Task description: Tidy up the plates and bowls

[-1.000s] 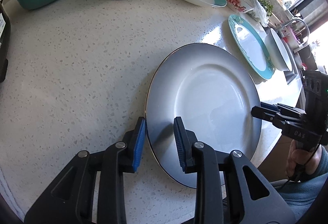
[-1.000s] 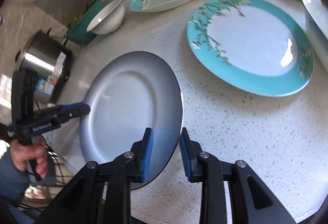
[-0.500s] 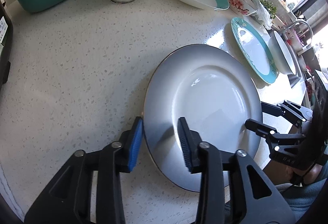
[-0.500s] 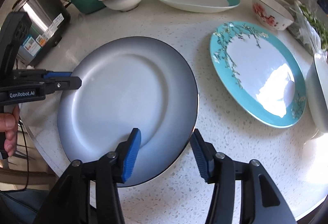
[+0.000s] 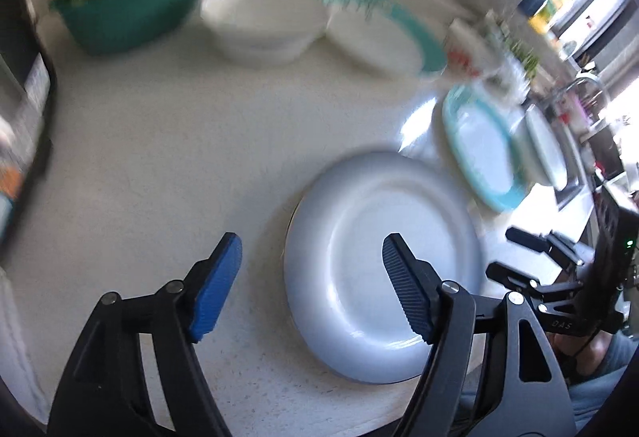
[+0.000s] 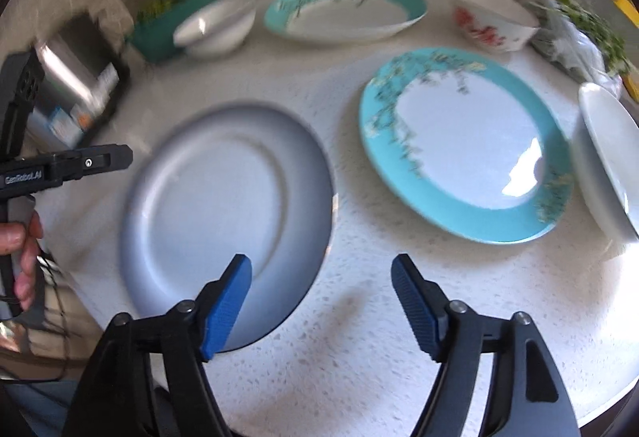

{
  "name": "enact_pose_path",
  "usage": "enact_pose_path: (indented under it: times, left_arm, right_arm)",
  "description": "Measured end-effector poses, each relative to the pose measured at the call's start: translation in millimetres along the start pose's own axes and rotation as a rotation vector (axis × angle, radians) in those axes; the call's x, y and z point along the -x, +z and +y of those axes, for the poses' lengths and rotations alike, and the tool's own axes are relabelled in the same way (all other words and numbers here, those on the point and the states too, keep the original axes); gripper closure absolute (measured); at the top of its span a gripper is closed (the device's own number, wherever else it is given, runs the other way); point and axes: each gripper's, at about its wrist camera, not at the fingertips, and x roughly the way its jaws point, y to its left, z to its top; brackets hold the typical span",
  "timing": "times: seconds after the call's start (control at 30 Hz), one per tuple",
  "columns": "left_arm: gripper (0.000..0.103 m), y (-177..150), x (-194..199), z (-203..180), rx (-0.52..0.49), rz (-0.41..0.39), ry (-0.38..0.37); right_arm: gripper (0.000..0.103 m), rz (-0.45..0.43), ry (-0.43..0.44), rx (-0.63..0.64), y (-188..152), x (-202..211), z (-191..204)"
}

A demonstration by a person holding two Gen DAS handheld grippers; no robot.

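A grey plate point(image 5: 383, 245) point(image 6: 223, 205) lies flat on the speckled counter near its front edge. My left gripper point(image 5: 309, 257) is lifted above the plate's left rim, its jaws opening wide, pads clear of the plate. My right gripper point(image 6: 321, 277) hovers over the plate's right rim, jaws also opening, nothing pressed between them. A round teal-rimmed plate point(image 6: 463, 141) point(image 5: 483, 149) lies to the right. An oval teal-rimmed dish point(image 6: 343, 11) point(image 5: 383, 33), a white bowl point(image 5: 259, 25) point(image 6: 217, 25) and a red-flowered bowl point(image 6: 495, 17) stand at the back.
A teal tub of greens point(image 5: 131, 5) sits back left, a steel appliance point(image 6: 80, 85) at the left edge. Another white bowl point(image 6: 607, 157) rests at the right by a bag of greens point(image 6: 575, 33). A sink and tap point(image 5: 579, 85) lie far right.
Both grippers let go of the grey plate's rim, opened wide and rose. The plate now lies flat on the counter.
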Motion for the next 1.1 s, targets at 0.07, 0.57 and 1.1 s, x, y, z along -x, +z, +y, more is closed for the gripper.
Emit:
enact_pose_path:
  times: [0.07, 0.57, 1.1]
  left_arm:
    - [0.019, 21.3, 11.7, -19.2, -0.039, -0.025, -0.023]
    - [0.012, 125.8, -103.1, -167.9, -0.424, 0.173, -0.147]
    - [0.032, 130.8, -165.5, -179.5, -0.415, 0.277, -0.173]
  right_arm:
    - [0.019, -0.081, 0.080, -0.070, 1.6, 25.8, -20.9]
    - [0.027, -0.350, 0.329, -0.832, -46.5, 44.3, -189.4]
    - [0.038, -0.349, 0.386, -0.880, -38.2, 9.0, -204.5]
